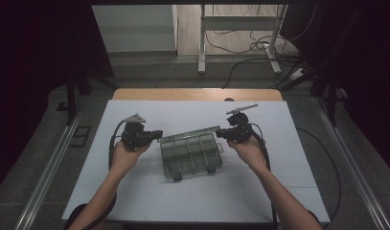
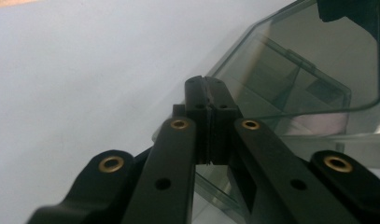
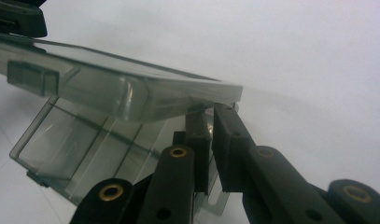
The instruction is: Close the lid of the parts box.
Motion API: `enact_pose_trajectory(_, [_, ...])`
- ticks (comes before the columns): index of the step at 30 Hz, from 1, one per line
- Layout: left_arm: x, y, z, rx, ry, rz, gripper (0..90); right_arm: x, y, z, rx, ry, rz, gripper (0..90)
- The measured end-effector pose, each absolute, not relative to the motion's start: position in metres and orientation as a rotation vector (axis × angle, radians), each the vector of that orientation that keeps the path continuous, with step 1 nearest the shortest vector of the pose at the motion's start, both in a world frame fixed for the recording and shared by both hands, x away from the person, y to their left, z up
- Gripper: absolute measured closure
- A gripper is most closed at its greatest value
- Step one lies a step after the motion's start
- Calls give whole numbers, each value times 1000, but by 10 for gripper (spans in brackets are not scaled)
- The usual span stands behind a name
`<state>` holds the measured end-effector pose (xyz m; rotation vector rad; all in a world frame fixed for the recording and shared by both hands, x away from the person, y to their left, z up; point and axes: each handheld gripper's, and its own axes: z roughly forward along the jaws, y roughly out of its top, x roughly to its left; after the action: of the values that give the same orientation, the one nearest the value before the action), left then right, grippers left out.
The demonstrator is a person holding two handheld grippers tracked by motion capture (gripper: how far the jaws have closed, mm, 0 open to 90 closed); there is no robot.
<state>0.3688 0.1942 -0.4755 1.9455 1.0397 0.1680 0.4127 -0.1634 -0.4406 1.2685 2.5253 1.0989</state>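
A smoky transparent compartment box (image 1: 191,155) sits near the middle of a white table (image 1: 135,191), held between two hand-held grippers. In the high view the left gripper (image 1: 157,134) meets the box at its far left corner, and the right gripper (image 1: 220,132) meets it at its far right corner; the person's forearms enter from the bottom edge. The box's lid (image 2: 318,65) stands raised, hinged open above the divided tray. In the left gripper view, the two black jaws are pressed together on the lid's thin edge, with the inner partitions (image 2: 290,88) visible through the tinted plastic. In the right gripper view, the jaws pinch the lid's corner (image 3: 215,95) from below, a narrow gap between them, while the tray (image 3: 85,154) hangs beneath, its dividers showing.
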Motion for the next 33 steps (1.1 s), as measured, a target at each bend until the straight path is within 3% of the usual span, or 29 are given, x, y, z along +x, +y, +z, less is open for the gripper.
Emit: enact_pose_trajectory(33, [330,185,-478,1975,987,111,886,388,-182,-460,1228,2620,1037,863])
